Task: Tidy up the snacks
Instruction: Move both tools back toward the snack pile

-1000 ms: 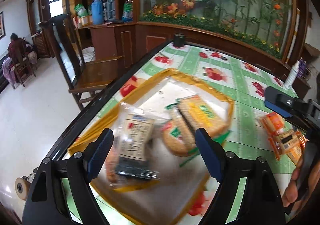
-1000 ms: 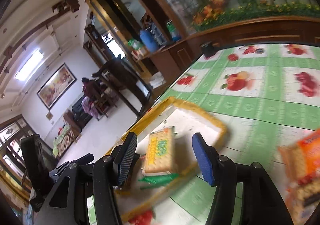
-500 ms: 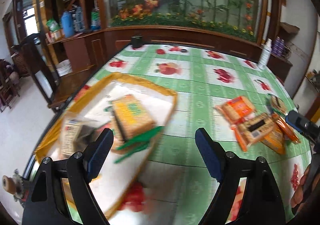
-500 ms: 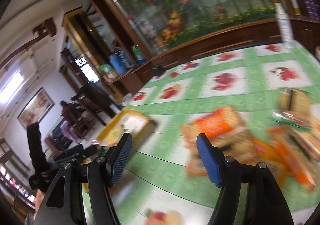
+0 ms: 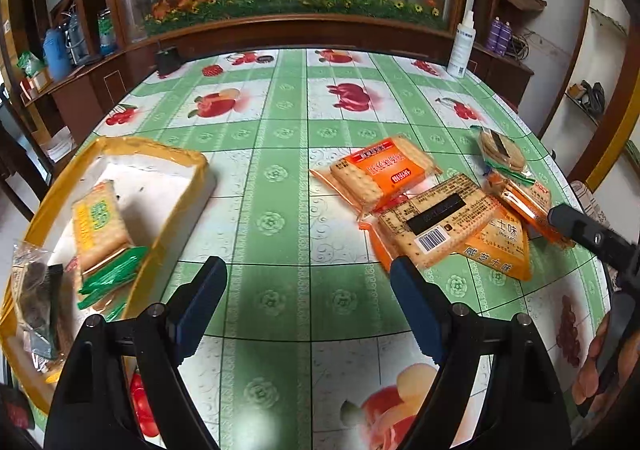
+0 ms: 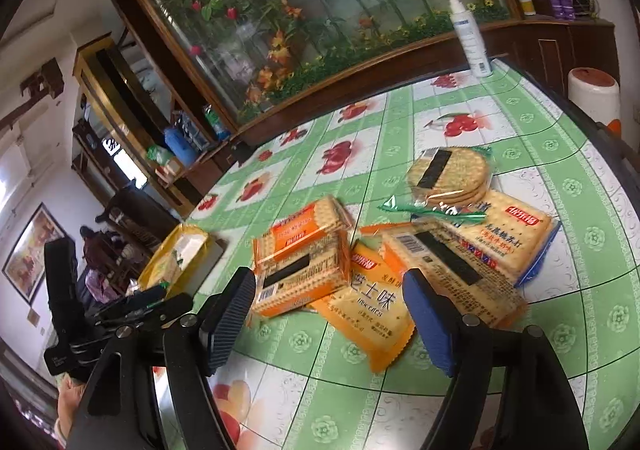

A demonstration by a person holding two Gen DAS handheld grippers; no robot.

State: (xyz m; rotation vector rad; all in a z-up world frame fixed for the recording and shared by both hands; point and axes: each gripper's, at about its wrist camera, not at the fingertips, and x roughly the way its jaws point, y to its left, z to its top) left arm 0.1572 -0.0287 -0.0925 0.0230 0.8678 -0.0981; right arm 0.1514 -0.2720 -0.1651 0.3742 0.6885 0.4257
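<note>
Green checked oilcloth with fruit prints covers the table (image 5: 288,185), a flower mural behind it; at nine o'clock in the left wrist view sits the yellow-rimmed tray (image 5: 188,185) holding a green-labelled cracker pack (image 5: 100,226) and a dark packet (image 5: 36,290); at two o'clock lies the heap of orange cracker packs (image 5: 424,209), touching and overlapping; the left gripper (image 5: 308,302) gapes over bare cloth, nothing between its jaws; the right gripper (image 6: 328,314), jaws just widening, hovers empty just before the heap, round crackers (image 6: 448,173) at one o'clock
</note>
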